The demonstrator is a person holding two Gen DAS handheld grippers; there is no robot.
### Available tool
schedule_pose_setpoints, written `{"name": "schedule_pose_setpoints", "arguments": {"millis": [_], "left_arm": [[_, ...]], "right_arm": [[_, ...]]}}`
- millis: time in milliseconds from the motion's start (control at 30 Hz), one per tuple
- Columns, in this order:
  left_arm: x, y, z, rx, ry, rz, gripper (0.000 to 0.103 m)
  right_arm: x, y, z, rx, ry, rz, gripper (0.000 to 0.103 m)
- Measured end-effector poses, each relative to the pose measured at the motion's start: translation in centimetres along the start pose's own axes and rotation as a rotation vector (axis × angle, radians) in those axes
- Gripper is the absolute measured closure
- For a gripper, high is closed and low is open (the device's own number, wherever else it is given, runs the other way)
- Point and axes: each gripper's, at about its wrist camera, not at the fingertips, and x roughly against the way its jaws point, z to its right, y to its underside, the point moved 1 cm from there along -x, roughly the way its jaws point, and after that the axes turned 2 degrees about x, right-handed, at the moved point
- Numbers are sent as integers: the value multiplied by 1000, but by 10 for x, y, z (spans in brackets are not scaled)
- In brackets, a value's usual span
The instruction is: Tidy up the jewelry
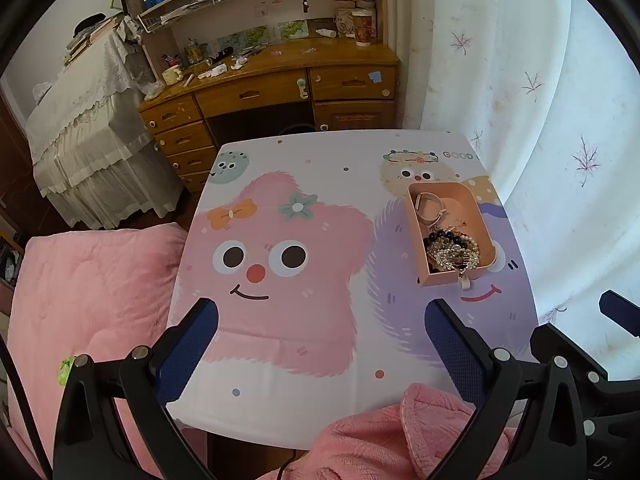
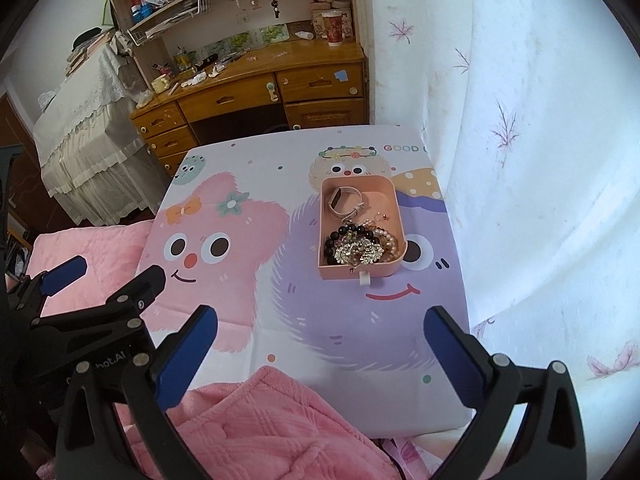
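Observation:
A pink box (image 1: 472,276) (image 2: 360,271) stands on the right half of the cartoon-print table (image 1: 320,400) (image 2: 360,340). Inside it lie a pale watch (image 2: 346,201) (image 1: 428,204), a black bead bracelet (image 2: 340,236) (image 1: 442,236), a sparkly crystal piece (image 2: 358,251) (image 1: 454,258) and pearl strands (image 2: 390,240). My left gripper (image 1: 320,312) hovers open over the table's near half, nothing between its blue pads. My right gripper (image 2: 320,320) is open too, below the box, empty. The left gripper (image 2: 116,270) also shows at the left of the right wrist view.
A pink quilt (image 1: 92,300) (image 2: 260,420) lies left of and in front of the table. A white curtain (image 1: 560,120) (image 2: 540,160) hangs close on the right. Behind stands a cluttered wooden desk (image 1: 280,80) (image 2: 248,84) with shelves and a lace-covered piece (image 1: 88,120).

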Motion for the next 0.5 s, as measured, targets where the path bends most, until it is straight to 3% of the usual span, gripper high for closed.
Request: {"name": "schedule_pose_setpoints", "arguments": {"millis": [500], "left_arm": [[4, 3, 1, -2, 2, 6, 1]], "right_arm": [[3, 7, 0, -9, 1, -13, 0]]}}
